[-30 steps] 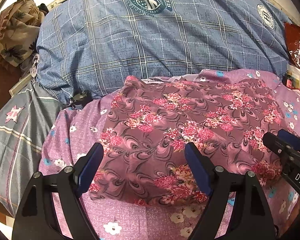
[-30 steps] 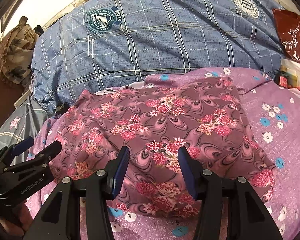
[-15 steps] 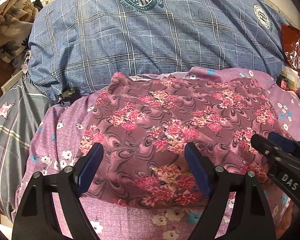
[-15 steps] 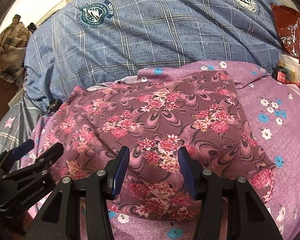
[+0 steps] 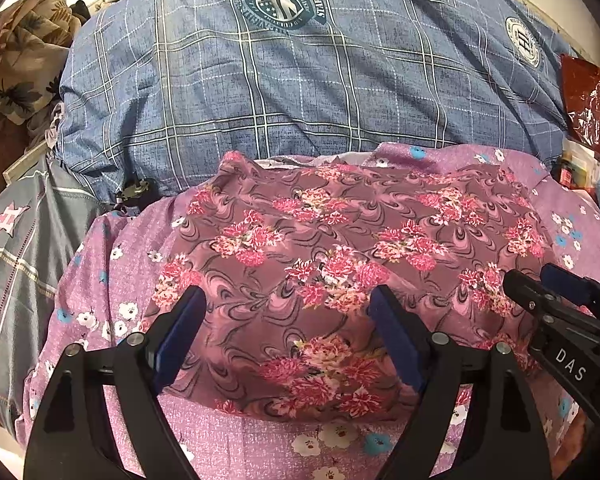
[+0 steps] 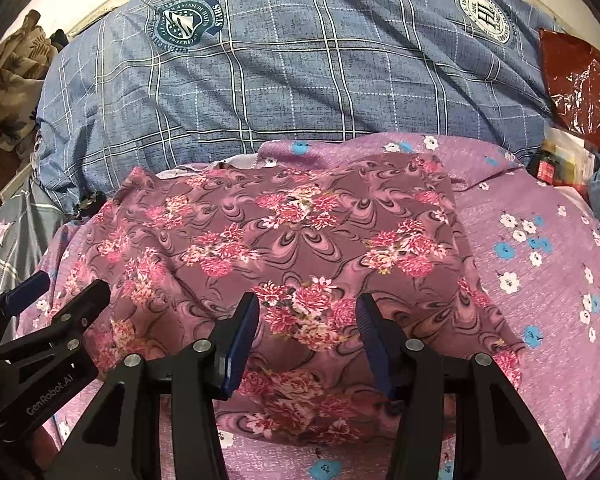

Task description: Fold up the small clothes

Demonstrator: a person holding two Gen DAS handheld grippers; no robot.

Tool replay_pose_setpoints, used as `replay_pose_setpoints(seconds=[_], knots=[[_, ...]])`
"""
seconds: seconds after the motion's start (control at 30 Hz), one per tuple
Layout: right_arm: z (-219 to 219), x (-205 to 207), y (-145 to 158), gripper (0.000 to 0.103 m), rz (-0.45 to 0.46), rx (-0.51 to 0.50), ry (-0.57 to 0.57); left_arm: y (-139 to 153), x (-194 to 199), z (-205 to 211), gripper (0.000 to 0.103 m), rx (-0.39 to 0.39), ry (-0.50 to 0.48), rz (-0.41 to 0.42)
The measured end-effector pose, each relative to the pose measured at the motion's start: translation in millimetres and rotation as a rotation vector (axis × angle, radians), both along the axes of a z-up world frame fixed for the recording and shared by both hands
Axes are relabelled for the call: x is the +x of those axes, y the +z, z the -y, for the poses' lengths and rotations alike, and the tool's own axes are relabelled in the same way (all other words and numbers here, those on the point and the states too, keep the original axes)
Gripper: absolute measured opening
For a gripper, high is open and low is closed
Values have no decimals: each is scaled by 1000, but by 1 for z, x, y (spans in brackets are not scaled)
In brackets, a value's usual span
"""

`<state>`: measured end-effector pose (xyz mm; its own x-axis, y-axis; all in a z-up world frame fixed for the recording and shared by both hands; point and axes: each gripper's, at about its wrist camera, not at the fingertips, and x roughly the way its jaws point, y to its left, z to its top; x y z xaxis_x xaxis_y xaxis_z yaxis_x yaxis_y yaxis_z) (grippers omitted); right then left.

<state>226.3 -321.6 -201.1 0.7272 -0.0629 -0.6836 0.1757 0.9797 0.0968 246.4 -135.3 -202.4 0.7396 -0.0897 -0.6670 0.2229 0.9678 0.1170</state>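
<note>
The floral garment (image 5: 340,264) lay flat across the middle of the purple flowered bedsheet (image 6: 540,264), and bare sheet stayed open along its near edge and out to the right — free passage there. Behind it the bulky blue plaid quilt (image 5: 300,92) rose like a wall and closed off the far side. The red plastic bag (image 6: 580,92) and small clutter crowded the far right corner. On the left, the grey starred bedding (image 5: 16,248) hemmed in the sheet.

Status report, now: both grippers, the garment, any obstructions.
Left gripper open, jaws just widened, nothing between them. Right gripper open, empty, above the near edge. Floral garment flat on purple sheet, not gripped. Blue quilt behind, nothing blocking.
</note>
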Motion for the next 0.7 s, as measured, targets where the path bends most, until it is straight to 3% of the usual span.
replay_pose_setpoints(seconds=[0.7], knots=[[-7,0,0,52,2,-135,-32,-6,7,-7,87,0,39,-2]])
